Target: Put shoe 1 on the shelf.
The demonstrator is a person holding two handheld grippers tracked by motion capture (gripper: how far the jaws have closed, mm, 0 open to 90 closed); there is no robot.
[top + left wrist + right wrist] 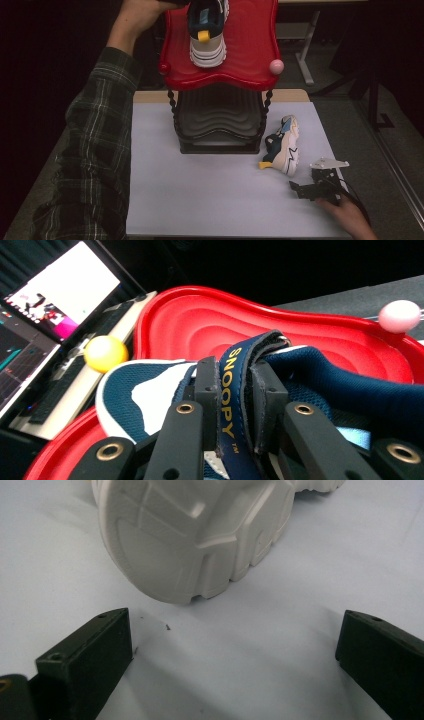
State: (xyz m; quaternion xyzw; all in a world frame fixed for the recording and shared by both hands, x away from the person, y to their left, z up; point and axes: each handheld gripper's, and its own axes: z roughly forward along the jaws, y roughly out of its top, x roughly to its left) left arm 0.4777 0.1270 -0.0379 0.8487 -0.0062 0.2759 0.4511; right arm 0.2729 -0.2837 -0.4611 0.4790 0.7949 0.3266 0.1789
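A navy, white and beige shoe (207, 35) stands on the red top tray (250, 55) of a shoe rack. In the left gripper view my left gripper (234, 390) is shut on that shoe's navy "SNOOPY" strap (231, 365), over the red tray (200, 325). The hand (142, 17) that carries it reaches in beside the tray's far left corner. The matching shoe (285, 145) lies on its side on the white table, right of the rack. My right gripper (310, 181) rests just in front of it, open, and its pale sole (195, 535) lies ahead of the wide jaws (235, 645).
The rack's dark lower shelf (220, 120) sits under the red tray. A pink ball (276, 66) and a yellow ball (105, 352) cap tray corners. A lit monitor (55, 295) and a keyboard (75, 370) stand beyond the rack. White table surface (210, 195) spreads in front.
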